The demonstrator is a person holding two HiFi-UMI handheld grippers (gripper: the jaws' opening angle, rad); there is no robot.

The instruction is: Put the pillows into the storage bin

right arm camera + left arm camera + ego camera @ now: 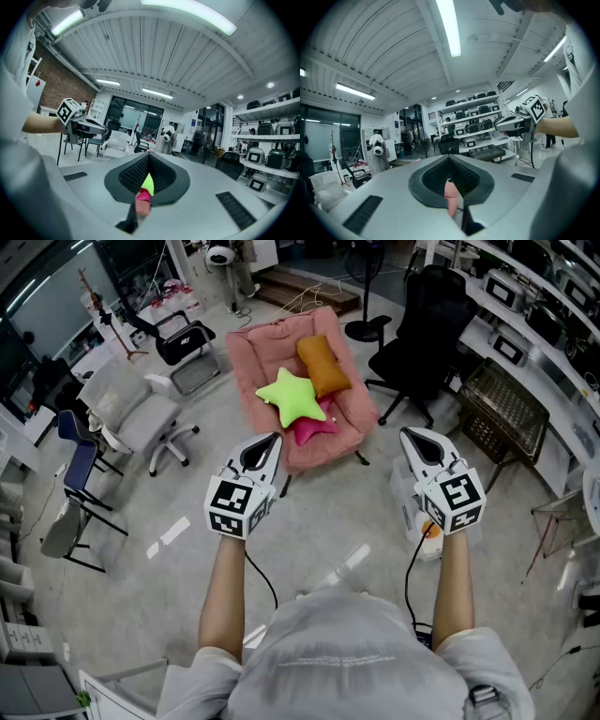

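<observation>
on a padded pink seat (352, 411) lies a green star pillow (291, 396), left hand-held gripper (269, 442) and right hand-held gripper (413, 438) closed, empty.

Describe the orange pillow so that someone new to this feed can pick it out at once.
Find the pink padded chair in the middle of the floor. Three pillows lie on it, and the orange pillow is the farthest one, toward the right. It alone is oblong: the green pillow is a star, with the magenta pillow partly under it.

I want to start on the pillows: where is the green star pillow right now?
In the head view, the green star pillow lies on the pink seat, partly over a magenta pillow, with the orange pillow just beyond it.
</observation>
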